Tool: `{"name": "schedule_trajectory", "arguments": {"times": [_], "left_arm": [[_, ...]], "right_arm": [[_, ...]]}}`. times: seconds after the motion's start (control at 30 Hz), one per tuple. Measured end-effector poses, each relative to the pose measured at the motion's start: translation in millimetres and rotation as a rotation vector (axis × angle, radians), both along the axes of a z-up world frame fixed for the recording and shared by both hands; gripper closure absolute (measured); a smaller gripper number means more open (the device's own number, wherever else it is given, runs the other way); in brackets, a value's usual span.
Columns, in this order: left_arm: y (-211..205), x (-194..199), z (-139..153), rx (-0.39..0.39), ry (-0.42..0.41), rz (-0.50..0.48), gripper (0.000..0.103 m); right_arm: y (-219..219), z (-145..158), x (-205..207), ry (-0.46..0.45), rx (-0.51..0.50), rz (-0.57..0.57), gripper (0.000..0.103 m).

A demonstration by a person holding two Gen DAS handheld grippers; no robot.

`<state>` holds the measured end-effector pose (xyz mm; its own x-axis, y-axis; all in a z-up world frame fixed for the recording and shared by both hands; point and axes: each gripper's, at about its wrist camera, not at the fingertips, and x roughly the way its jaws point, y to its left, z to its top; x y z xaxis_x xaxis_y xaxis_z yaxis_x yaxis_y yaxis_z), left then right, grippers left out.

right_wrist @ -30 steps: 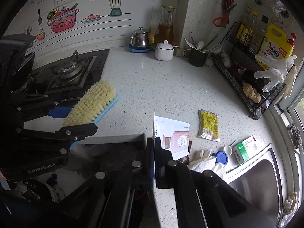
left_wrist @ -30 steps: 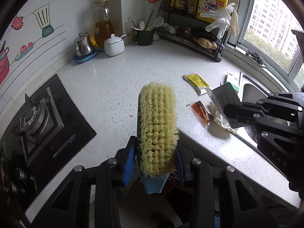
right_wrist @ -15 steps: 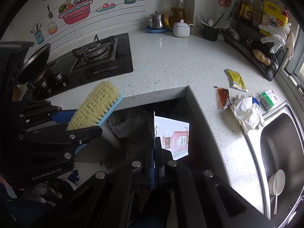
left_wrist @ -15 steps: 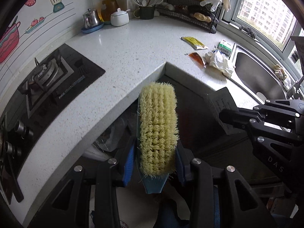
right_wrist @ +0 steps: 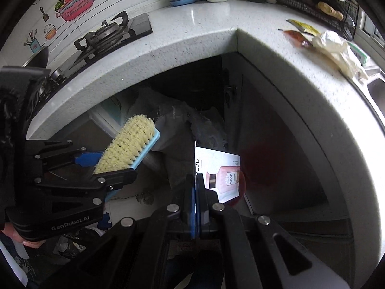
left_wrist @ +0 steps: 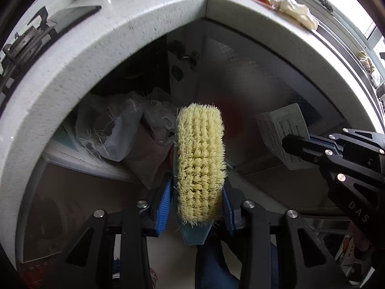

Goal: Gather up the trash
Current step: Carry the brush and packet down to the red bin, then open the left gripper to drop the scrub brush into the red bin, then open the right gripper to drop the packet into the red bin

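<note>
Pale yellow bristles, blue pads, speckled white stone

The brush [left_wrist: 199, 161] has straw-yellow bristles on a light blue back; the gripper pads [left_wrist: 161, 213] are deeper blue on black frames. The card [right_wrist: 221, 173] is white with a pink bottle printed on it. The counter [right_wrist: 192, 31] is white, finely speckled grey.

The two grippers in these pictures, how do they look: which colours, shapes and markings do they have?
Both are black, angular linkage frames with round silver bolt heads and blue pads inside the fingers. The left gripper carries white lettering "GenRobot.AI" on its body. The right gripper shows the white letters "DAS" on its side; the rest is cut off. No cables or sleeves are visible.
</note>
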<state>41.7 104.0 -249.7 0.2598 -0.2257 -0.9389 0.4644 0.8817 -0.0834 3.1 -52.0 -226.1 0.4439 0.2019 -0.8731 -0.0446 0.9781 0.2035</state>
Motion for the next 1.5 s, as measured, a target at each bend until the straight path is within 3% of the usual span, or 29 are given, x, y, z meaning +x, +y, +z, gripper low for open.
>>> {"name": "schedule_trajectory", "arguments": {"times": [0.33, 0.57, 0.8, 0.93, 1.03, 1.13, 1.5], "left_arm": [[-31, 43, -120, -0.021, 0.112, -0.042, 0.068], [-60, 60, -174, 0.011, 0.119, -0.123, 0.068], [-78, 69, -193, 0.027, 0.115, -0.166, 0.067], [-77, 74, -194, 0.031, 0.092, -0.171, 0.051], [-77, 75, -192, 0.042, 0.074, -0.163, 0.05], [-69, 81, -191, 0.033, 0.072, -0.142, 0.028], [-29, 86, -200, 0.066, 0.066, 0.026, 0.024]], "right_arm": [[-31, -114, 16, 0.069, 0.007, -0.106, 0.102], [-53, -169, 27, 0.122, 0.01, -0.147, 0.102], [-62, -192, 28, 0.153, 0.029, -0.164, 0.102], [-62, -192, 30, 0.164, 0.034, -0.161, 0.103], [-62, -203, 38, 0.171, 0.039, -0.146, 0.102], [-58, -207, 43, 0.183, 0.044, -0.114, 0.103], [-31, -219, 64, 0.205, 0.035, 0.052, 0.103]]}}
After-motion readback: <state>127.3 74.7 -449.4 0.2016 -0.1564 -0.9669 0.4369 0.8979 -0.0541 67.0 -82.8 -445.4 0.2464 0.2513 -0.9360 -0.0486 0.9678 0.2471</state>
